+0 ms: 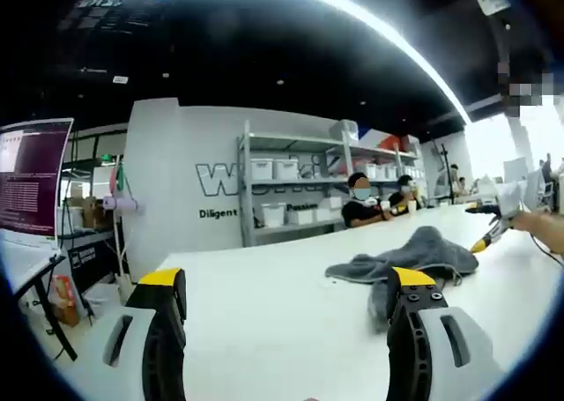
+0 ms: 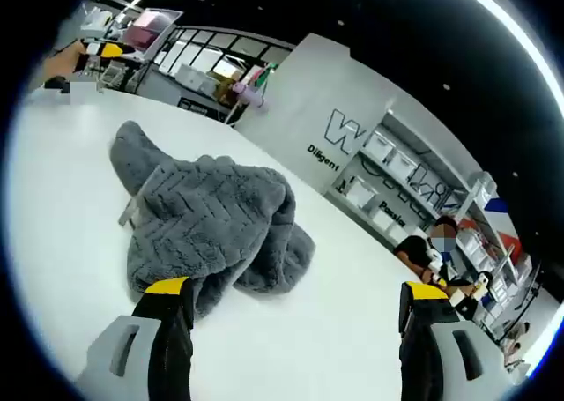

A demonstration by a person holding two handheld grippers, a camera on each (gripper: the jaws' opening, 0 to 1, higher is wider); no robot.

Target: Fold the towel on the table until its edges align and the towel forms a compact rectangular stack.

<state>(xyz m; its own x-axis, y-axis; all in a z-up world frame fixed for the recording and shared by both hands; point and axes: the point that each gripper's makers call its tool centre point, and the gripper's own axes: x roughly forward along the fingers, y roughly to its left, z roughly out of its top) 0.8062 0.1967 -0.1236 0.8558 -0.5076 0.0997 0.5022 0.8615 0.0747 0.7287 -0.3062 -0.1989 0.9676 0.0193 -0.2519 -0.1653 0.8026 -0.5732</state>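
A grey towel (image 1: 414,256) lies crumpled in a loose heap on the white table (image 1: 264,304). In the left gripper view it sits ahead and to the right, just beyond the right jaw. My left gripper (image 1: 286,282) is open above bare tabletop, with nothing between its jaws. My right gripper (image 1: 489,233), held by a hand, comes in from the right past the towel. In the right gripper view the towel (image 2: 211,220) bunches up close in front, its near edge by the left jaw. My right gripper (image 2: 296,288) is open and holds nothing. My left gripper (image 2: 104,50) appears far off, top left.
Metal shelves (image 1: 291,189) with white bins stand against a wall behind the table's far end. Two people (image 1: 361,203) sit there. A monitor (image 1: 33,176) stands on a desk to the left. The table edge (image 1: 141,282) runs near the left jaw.
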